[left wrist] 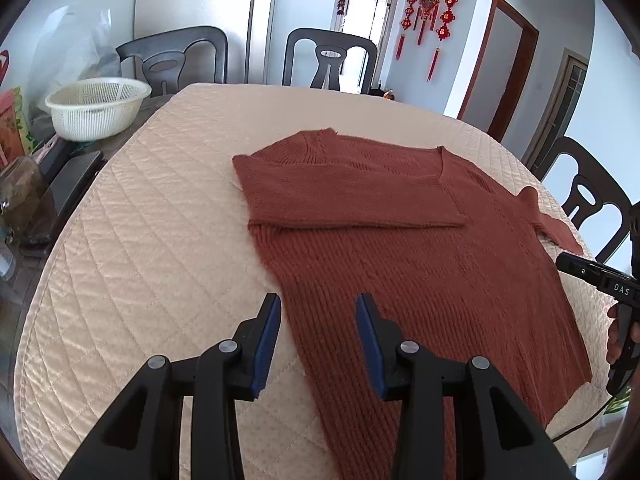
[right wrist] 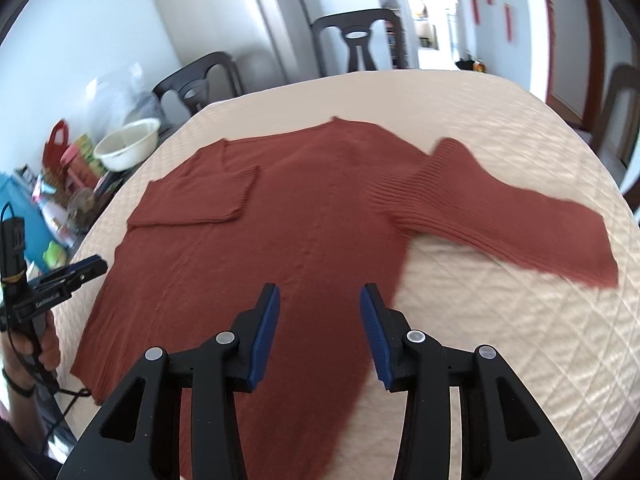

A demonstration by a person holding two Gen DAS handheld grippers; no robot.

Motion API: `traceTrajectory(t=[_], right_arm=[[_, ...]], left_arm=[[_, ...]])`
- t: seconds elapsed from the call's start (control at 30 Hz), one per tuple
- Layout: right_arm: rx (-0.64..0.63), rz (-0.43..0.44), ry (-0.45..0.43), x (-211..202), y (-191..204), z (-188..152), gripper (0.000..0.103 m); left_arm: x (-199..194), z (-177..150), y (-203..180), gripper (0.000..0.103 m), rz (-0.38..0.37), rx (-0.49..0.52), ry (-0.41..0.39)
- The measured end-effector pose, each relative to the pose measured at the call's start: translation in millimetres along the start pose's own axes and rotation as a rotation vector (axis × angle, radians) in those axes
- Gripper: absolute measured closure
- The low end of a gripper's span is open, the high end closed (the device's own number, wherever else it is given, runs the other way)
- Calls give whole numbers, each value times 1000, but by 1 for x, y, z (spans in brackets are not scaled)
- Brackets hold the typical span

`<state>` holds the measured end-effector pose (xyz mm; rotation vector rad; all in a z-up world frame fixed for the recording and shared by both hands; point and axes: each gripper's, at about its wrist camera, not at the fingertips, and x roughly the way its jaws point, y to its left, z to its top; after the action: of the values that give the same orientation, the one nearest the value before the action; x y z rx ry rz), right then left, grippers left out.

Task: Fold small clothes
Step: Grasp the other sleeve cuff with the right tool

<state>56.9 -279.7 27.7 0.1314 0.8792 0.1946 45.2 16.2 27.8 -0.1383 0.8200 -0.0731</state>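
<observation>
A rust-red knit sweater (left wrist: 420,256) lies flat on the quilted beige table cover (left wrist: 140,240). Its left sleeve (left wrist: 344,200) is folded across the chest. Its right sleeve (right wrist: 520,220) lies stretched out to the right on the cover. My left gripper (left wrist: 318,312) is open and empty, above the sweater's left side edge. My right gripper (right wrist: 320,304) is open and empty, above the sweater's lower right part. The right gripper also shows at the right edge of the left wrist view (left wrist: 592,276); the left gripper shows at the left edge of the right wrist view (right wrist: 68,274).
A white plastic colander (left wrist: 98,108) and clutter (left wrist: 24,184) stand on the table's left part beside the cover. Dark chairs (left wrist: 330,60) stand at the far side and one (left wrist: 588,192) at the right. The cover (right wrist: 520,340) lies bare right of the sweater.
</observation>
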Motion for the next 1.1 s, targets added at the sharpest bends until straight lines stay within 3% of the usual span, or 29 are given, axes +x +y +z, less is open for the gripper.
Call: traceTrajectory(t=[0.37,0.77,1.1], right_arm=[[199,-54,-65,-16,-59,0,60],[567,-280,-147,-51,-152,-13,60],[687,-244,-209,-48,-191,-14,60]], left_arm=[[17,20,-30,61,-25,56,-6],[40,22,-36,61,-33,78,32],[45,14,-35,56,-42,82,45]])
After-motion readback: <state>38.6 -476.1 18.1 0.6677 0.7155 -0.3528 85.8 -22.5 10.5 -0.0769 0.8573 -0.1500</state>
